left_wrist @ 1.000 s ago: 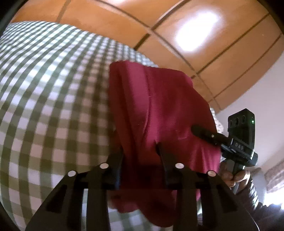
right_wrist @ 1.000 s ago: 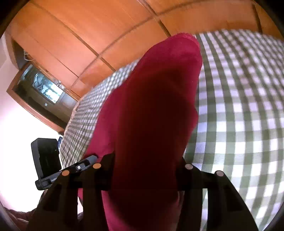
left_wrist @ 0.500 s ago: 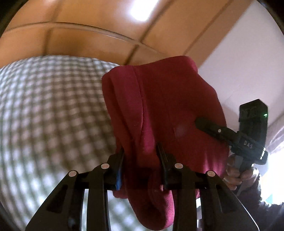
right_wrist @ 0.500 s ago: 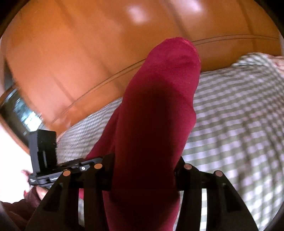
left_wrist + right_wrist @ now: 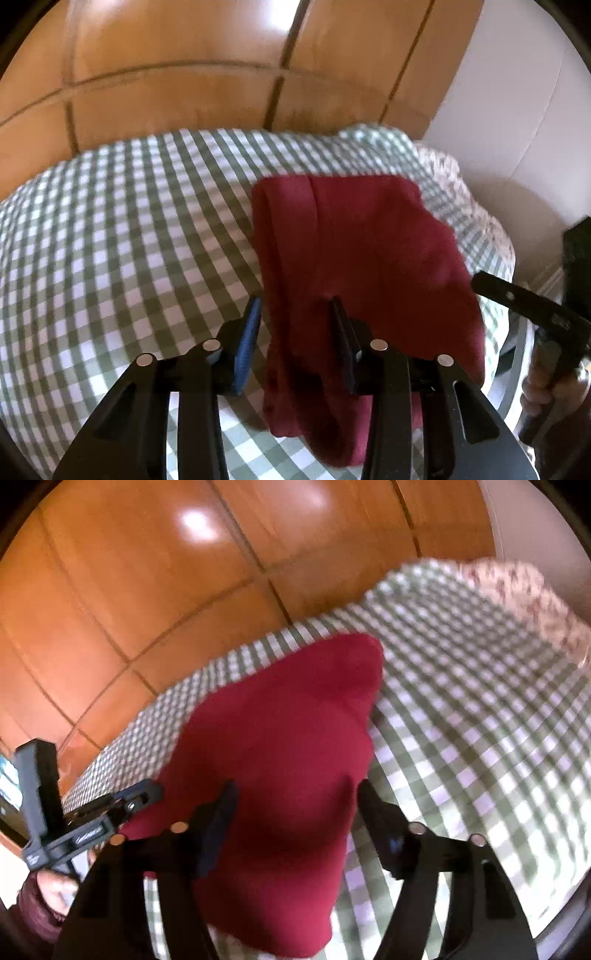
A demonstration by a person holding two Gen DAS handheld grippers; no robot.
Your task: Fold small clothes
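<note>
Left wrist view: the left tool [image 5: 293, 314] is opening, its fingers apart around the folded maroon garment [image 5: 362, 251] lying on the green checked cloth [image 5: 129, 229]. Right wrist view: the right tool [image 5: 295, 797] is opening too, jaws straddling the garment, seemingly no longer pinching it.

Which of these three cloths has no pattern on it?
The dark red garment; the green-and-white sheet under it is checked, and the cloth at its far edge looks flowery.
</note>
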